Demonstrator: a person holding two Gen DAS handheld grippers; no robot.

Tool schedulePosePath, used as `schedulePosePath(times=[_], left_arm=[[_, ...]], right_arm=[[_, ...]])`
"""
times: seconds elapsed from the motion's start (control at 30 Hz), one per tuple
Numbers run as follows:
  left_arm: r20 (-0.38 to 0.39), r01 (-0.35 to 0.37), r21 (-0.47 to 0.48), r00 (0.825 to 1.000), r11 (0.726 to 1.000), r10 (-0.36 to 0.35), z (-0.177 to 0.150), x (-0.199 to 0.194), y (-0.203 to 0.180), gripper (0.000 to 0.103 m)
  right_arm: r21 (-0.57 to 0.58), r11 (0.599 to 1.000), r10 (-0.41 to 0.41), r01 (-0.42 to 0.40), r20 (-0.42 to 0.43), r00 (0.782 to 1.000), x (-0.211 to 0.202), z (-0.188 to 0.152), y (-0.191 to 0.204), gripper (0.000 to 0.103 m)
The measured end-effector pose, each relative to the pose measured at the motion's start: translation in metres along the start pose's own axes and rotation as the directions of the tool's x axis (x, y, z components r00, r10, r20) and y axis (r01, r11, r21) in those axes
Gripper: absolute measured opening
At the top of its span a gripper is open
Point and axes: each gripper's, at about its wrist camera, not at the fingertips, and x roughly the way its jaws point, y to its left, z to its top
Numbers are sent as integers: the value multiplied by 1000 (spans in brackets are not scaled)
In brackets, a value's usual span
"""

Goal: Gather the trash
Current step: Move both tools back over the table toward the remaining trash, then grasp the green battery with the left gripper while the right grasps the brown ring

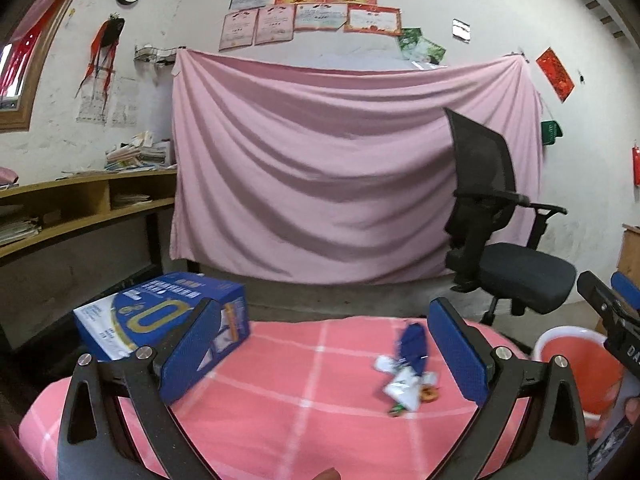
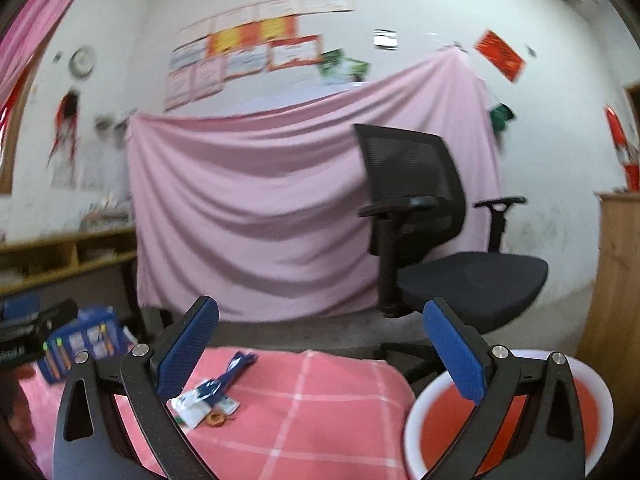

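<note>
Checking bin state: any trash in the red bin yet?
No, the red bin looks empty in the right wrist view; the wrappers lie on the pink cloth.

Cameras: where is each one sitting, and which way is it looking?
Left wrist view: sits on the left gripper, looking level over the pink checked table at the trash pile and blue box; its two open blue fingers show, and the right gripper pokes in at the right edge.
Right wrist view: sits on the right gripper, looking toward the black chair, above the red bucket; its open fingers show.
Both share the trash pile, bucket, chair and pink sheet.
</note>
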Motion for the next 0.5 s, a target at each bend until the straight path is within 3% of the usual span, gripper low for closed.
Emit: schedulePosePath(times=[0.27,0.37,0.5], left_arm=[[-55,5,-5,998,1000,-5,-14,17,19,101],[-116,34,7,993,999,-32,-17,28,19,101],[-228,72,49,972,996,-59,-25,47,8,101]], right_arm=[[-80,995,56,-66,-119,991,29,-15,28,103],[-68,994,75,-89,-187,980,41,-19,28,103],[-53,993,82,-102,-293,952,58,-27,27,103]])
